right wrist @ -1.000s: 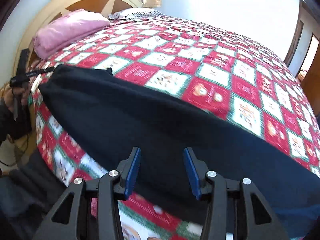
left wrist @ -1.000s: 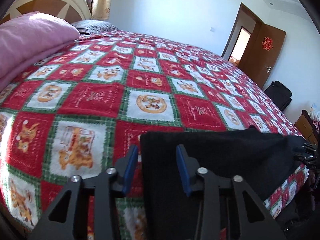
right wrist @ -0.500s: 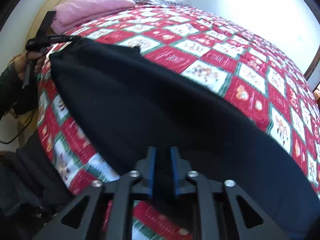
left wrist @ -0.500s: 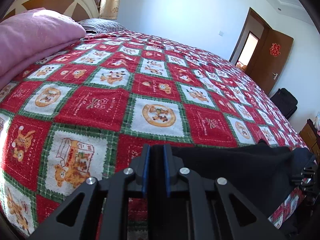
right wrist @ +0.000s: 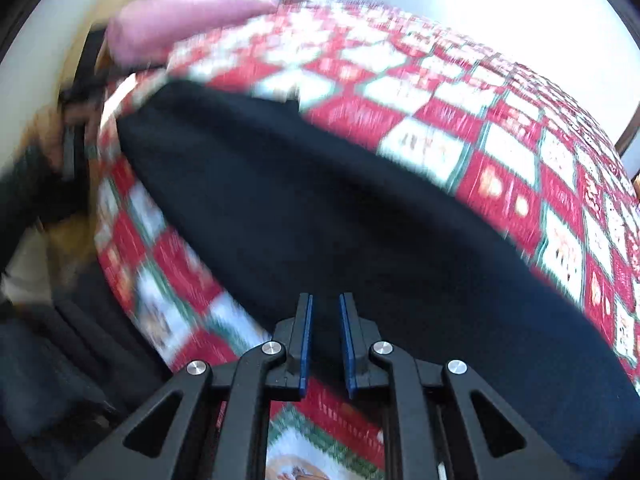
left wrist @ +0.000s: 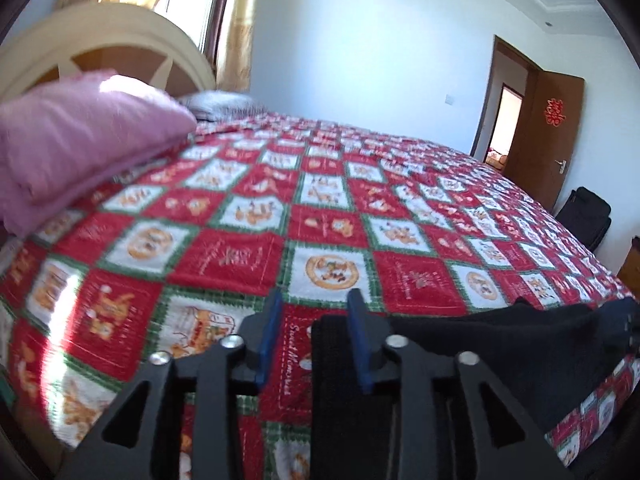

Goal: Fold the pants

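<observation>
The black pants (right wrist: 340, 216) lie spread along the near edge of the bed (left wrist: 320, 208), on the red, white and green patchwork quilt (left wrist: 240, 248), well apart from the pink folded blanket (left wrist: 80, 144) up by the headboard (left wrist: 120, 40); the cloth looks already doubled lengthwise into one long dark band, though the blur in the right wrist view makes that a guess.

The left gripper (left wrist: 316, 336) hovers at one end of the band; its jaws are opening, one blue pad over the quilt and the other at the pants' edge, with only the corner of the cloth between them and no pinch on it. The right gripper (right wrist: 324, 340) sits at the near hem further along; its jaws stand narrow with a slim gap, dark cloth behind them, and I cannot tell whether they are pinching fabric or merely close over it.

This reads to me as the moment between folds; the grippers are finding fresh holds on the edge. The next move, I would judge, calls for both jaws to bite the same end, both layers together, then carry it over toward the far end of the band; a shallow bite would likely drop the lower layer and skew the fold.
</observation>
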`<state>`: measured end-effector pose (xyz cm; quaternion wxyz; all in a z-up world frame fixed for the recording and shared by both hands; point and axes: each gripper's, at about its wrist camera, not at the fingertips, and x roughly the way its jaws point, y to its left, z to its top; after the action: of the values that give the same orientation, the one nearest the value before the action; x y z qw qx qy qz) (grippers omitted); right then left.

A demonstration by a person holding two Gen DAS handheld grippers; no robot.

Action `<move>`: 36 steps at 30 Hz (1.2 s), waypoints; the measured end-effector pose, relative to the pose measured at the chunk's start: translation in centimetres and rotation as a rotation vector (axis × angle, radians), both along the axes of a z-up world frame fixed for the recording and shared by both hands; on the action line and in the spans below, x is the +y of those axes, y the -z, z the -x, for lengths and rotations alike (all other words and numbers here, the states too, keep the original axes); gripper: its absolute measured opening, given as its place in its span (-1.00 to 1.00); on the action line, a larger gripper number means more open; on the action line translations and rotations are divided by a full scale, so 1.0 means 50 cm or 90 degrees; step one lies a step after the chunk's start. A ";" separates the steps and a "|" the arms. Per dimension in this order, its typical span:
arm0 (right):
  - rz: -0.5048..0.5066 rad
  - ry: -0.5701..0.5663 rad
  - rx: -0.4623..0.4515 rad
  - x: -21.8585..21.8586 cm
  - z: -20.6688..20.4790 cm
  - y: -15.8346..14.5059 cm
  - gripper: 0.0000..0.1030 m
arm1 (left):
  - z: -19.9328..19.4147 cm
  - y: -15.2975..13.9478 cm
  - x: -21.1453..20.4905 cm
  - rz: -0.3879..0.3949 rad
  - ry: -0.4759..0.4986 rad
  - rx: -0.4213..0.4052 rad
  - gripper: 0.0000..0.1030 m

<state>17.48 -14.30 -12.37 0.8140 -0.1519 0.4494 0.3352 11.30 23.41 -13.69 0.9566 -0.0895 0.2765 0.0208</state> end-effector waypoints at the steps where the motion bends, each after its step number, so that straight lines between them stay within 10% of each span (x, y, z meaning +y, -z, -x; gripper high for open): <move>1: -0.031 0.007 0.009 0.002 -0.014 -0.014 -0.62 | 0.015 -0.011 -0.011 -0.007 0.006 -0.012 0.05; 4: -0.127 0.044 0.054 0.030 -0.085 -0.044 0.11 | 0.040 -0.021 -0.047 -0.006 0.040 -0.031 0.24; 16: -0.228 0.167 0.286 0.211 -0.296 0.076 0.11 | 0.038 0.076 -0.149 -0.036 0.118 0.016 0.24; 21: -0.199 0.159 0.280 0.249 -0.287 0.101 -0.86 | 0.034 0.092 -0.126 -0.011 0.108 0.020 0.24; 27: -0.199 0.166 0.178 0.252 -0.275 0.034 -0.91 | 0.032 0.102 -0.135 -0.048 0.095 0.018 0.37; 36: -0.129 0.188 0.131 0.273 -0.299 0.104 -0.91 | 0.037 0.114 -0.145 -0.115 0.089 0.006 0.40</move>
<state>32.41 -0.65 -17.57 0.8151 0.0334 0.5119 0.2691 9.43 16.15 -19.40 0.9586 0.0169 0.2834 -0.0211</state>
